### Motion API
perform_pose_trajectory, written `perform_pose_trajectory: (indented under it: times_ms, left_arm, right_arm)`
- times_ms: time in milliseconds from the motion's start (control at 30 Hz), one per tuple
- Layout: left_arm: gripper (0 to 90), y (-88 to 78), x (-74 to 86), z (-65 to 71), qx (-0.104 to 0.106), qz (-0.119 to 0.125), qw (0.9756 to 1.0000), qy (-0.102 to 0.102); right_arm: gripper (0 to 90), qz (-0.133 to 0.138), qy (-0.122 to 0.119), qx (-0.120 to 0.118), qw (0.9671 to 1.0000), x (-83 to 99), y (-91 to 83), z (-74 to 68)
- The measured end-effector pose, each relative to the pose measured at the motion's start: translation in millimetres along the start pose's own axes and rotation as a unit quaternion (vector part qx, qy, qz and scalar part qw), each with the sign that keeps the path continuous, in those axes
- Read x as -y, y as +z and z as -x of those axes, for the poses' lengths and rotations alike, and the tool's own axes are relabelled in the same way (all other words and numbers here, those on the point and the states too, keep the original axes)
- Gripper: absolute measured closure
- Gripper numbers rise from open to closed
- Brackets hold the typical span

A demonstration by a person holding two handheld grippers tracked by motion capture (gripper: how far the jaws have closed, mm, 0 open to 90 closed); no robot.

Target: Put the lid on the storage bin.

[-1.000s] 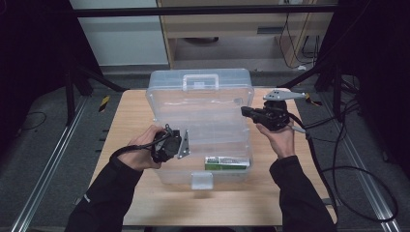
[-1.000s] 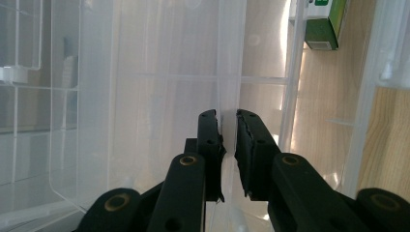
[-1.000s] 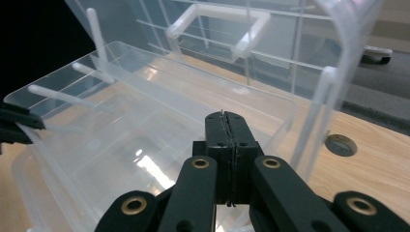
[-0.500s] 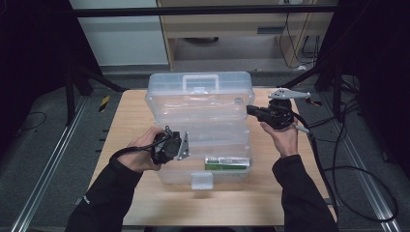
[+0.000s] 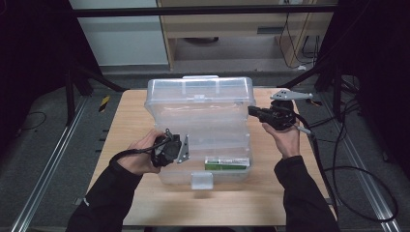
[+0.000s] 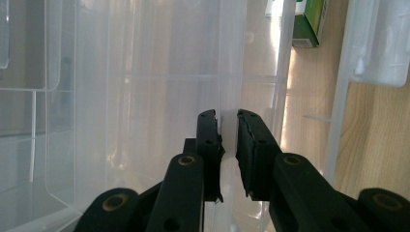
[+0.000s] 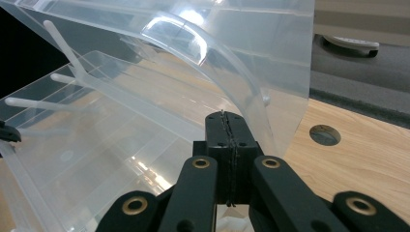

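A clear plastic storage box [image 5: 212, 145] stands on the wooden table [image 5: 130, 116], its lid [image 5: 200, 96] tilted up toward the back. Inside, at the front right, lies a green carton [image 5: 227, 163], which the left gripper view has at its top edge [image 6: 309, 24]. My left gripper [image 5: 186, 145] is at the box's left side, its jaws [image 6: 227, 116] closed on a thin clear wall of the box. My right gripper [image 5: 251, 111] is shut, with its tips [image 7: 223, 116] against the lid's right edge and nothing between them.
A clear latch tab [image 5: 201, 180] hangs off the box's front edge. The table has a round hole [image 7: 324, 135] to the right of the lid. Cables [image 5: 338, 169] trail off the table's right side. Dark stand legs flank the table; a cabinet stands behind.
The lid has swung up and back toward upright. My right gripper has shifted slightly right along with the lid's edge. The left gripper has stayed at the box's left side.
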State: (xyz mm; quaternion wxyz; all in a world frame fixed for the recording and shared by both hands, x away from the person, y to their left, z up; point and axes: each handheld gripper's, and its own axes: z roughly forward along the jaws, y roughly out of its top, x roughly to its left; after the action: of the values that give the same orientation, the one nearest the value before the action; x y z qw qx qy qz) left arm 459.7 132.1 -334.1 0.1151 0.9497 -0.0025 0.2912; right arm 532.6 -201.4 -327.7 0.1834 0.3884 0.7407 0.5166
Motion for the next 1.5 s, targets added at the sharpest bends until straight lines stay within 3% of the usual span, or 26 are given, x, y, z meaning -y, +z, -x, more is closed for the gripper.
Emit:
perform_pose_trajectory:
  times_ms: [267,467,600,667,1133,1233,1300,1500]
  left_arm:
    - [76.3,-1.0,2.8,-3.1,-0.001,0.016,0.9998,-0.014]
    - [73.8,-3.5,4.5,-5.3,0.000,0.029,0.9984,-0.048]
    - [71.8,-11.0,4.5,-8.3,-0.003,0.056,0.9959,-0.071]
    - [72.3,-13.8,4.6,-9.6,-0.007,0.058,0.9954,-0.075]
    - [70.9,-24.0,18.5,-17.3,-0.002,0.103,0.9816,-0.161]
    - [71.4,-26.6,21.3,-18.6,-0.003,0.101,0.9800,-0.171]
    - [71.8,-27.8,23.9,-19.9,-0.003,0.107,0.9773,-0.183]
    - [72.4,-28.6,29.1,-20.2,-0.006,0.113,0.9740,-0.196]
  right_arm:
    - [90.0,-0.001,-0.001,-0.005,1.0000,2.3,-2.2,0.8]
    - [90.0,-0.005,0.001,-0.006,1.0000,4.8,-3.5,1.9]
    - [90.0,-0.007,-0.003,-0.004,1.0000,5.4,-4.4,1.6]
    - [90.0,-0.007,-0.004,-0.004,1.0000,5.1,-4.7,1.4]
    - [90.0,-0.007,-0.005,-0.005,0.9999,5.2,-5.5,0.3]
    - [90.0,-0.006,-0.005,-0.005,1.0000,5.2,-5.2,0.6]
    - [90.0,-0.006,-0.005,-0.005,1.0000,5.4,-4.9,0.3]
    - [90.0,-0.006,-0.004,-0.008,0.9999,6.8,-4.5,-0.3]
